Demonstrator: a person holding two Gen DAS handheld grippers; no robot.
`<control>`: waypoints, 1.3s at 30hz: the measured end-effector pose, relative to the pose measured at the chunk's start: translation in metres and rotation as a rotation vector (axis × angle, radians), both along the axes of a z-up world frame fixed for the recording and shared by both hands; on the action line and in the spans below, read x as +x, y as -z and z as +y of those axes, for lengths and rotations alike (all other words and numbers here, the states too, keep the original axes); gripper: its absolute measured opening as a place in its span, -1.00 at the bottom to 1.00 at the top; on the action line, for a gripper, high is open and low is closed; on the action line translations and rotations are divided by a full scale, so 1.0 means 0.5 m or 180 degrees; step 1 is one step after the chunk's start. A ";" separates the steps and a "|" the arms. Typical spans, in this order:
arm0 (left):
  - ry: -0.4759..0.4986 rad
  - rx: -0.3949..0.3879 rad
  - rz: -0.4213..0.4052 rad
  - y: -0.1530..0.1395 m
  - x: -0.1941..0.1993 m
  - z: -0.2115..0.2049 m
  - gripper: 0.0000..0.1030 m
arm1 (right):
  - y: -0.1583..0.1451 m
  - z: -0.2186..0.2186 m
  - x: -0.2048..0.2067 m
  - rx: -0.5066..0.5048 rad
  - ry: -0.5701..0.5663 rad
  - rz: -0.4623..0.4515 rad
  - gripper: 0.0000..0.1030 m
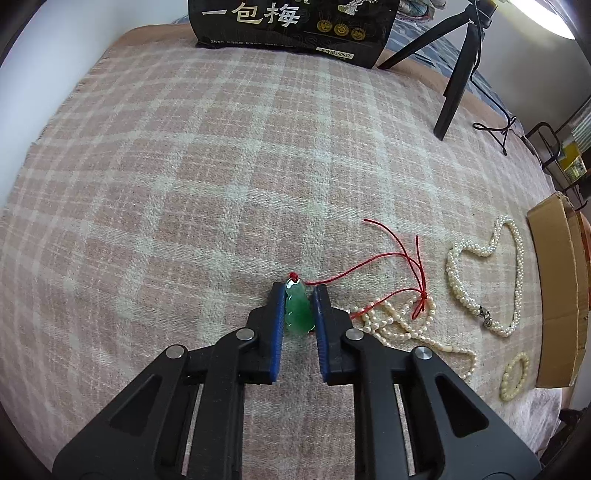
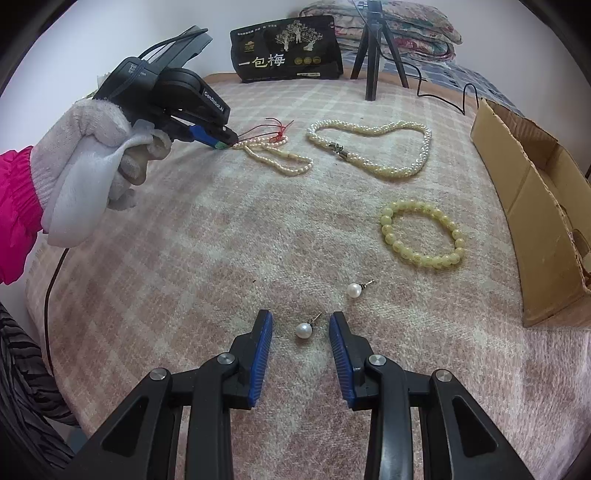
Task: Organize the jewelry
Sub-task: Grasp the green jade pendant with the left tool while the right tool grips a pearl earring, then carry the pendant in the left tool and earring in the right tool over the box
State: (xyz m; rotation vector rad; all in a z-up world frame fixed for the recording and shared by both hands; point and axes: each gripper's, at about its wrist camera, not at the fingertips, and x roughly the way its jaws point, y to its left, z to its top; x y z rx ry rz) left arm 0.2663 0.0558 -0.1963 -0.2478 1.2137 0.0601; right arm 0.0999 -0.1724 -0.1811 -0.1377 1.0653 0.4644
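My left gripper [image 1: 299,291] is shut on a green jade pendant [image 1: 298,312] low over the pink plaid blanket; its red cord [image 1: 388,258] trails right across a thin pearl strand [image 1: 399,325]. The left gripper also shows in the right wrist view [image 2: 225,142], held by a gloved hand. My right gripper [image 2: 301,319] is open, its jaws standing either side of a pearl stud earring [image 2: 303,329] on the blanket, not touching it. A second pearl earring [image 2: 354,290] lies just beyond. A thick pearl necklace [image 2: 388,170] and a yellow bead bracelet [image 2: 423,232] lie further off.
An open cardboard box [image 2: 528,206] stands at the right edge of the bed. A black snack bag [image 2: 288,50] and a black tripod [image 2: 373,51] with its cable stand at the far end. Folded quilts [image 2: 417,33] lie behind them.
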 end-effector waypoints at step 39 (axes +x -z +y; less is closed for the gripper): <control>-0.0049 -0.0305 -0.0726 -0.197 -0.047 0.031 -0.73 | -0.068 -0.012 -0.017 0.0035 0.0001 -0.0297 -0.83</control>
